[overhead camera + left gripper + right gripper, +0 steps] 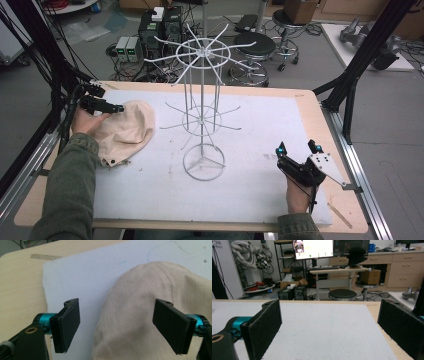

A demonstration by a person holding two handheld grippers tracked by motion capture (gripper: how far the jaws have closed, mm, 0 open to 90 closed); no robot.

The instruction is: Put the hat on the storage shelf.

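Cream cloth cap [124, 131]: soft woven fabric with a fine ribbed weave and seam lines across the crown, rounded and slumped flat. It lies on the white mat [250, 190] at the table's left side, near the far left corner of the mat. A dark eyelet or snap shows at its near edge.

White mat: matte, slightly scuffed sheet covering most of the pale wooden table [310, 100]; bare wood shows as a border around it.

Left gripper [106, 99]: at the cap's far left edge, hand [85, 121] beside the cloth. In the left gripper view its jaws stand wide apart, flat black rectangular pads [67, 323] on teal fittings, nothing between them but the cap [140, 315] lying below. One pad is over the mat, the other over the cloth. Holds nothing.

Right gripper [298, 148]: low over the mat's right side, well apart from the cap. Jaws wide apart, pads [264, 326] coarse and foam-like, nothing held; grey three-cornered plate on top.

White wire rack [202, 107]: thin metal rods, ring base, central post, two tiers of radiating hook arms. It stands on the mat at centre, between the two grippers and just right of the cap.

Beyond the table: black stools [255, 46], computer towers on the floor, cables, black frame struts at both sides.
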